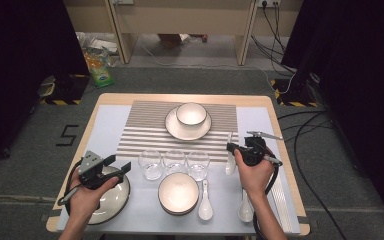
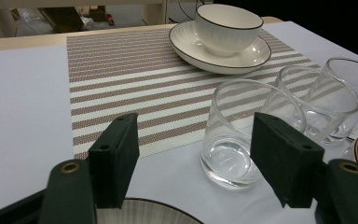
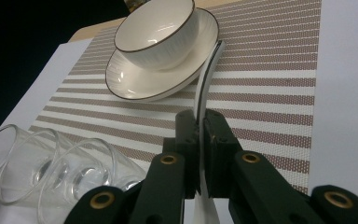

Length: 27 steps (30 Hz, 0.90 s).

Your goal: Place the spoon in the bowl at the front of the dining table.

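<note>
Right tongs (image 3: 199,154) clenched on white ceramic spoon (image 3: 208,77) by its thin handle; it may pivot, clipping clear glass tumblers (image 3: 51,175) beside them. Left tongs (image 2: 193,158) released.

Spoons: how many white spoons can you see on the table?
3. One spoon lies right of the near bowl. Another spoon lies beside the person's right forearm. The right gripper holds the third spoon by its handle.

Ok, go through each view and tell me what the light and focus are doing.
High view: even overhead light, dark curtains at both sides, slightly soft overall. Left gripper view: the nearest glass is sharp with bright glints, while the open left gripper blurs up close. Right gripper view: tilted frame, glare on the bowl, and the spoon edge-on in the right gripper.
</note>
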Available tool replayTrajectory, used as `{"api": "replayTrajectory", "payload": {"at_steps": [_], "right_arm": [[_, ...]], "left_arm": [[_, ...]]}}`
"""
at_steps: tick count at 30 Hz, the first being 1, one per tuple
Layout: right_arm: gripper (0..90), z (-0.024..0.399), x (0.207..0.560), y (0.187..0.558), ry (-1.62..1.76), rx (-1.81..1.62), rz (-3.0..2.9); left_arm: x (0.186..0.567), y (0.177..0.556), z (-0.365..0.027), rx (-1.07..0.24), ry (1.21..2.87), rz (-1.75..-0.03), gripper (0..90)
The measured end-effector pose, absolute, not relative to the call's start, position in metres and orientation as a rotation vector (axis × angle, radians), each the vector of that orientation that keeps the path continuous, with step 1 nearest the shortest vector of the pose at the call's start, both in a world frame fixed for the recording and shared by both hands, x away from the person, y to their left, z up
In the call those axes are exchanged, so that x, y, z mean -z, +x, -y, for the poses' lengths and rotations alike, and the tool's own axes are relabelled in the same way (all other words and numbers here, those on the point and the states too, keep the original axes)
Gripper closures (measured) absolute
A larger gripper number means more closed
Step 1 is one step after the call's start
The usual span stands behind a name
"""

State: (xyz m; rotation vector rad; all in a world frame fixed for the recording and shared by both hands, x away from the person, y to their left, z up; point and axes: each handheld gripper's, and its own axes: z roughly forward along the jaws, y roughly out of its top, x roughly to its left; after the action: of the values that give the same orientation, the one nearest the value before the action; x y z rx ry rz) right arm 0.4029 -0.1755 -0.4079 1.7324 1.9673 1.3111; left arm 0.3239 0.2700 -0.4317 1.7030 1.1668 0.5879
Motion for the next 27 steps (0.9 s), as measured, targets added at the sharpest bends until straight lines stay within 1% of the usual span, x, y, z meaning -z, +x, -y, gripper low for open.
{"api": "replayTrajectory", "payload": {"at_steps": [27], "right_arm": [[85.7, 0.175, 0.404, 0.416, 1.728, -1.318, -1.950]], "left_arm": [[0.431, 0.324, -0.270, -0.584, 1.707, -1.164, 32.0]]}}
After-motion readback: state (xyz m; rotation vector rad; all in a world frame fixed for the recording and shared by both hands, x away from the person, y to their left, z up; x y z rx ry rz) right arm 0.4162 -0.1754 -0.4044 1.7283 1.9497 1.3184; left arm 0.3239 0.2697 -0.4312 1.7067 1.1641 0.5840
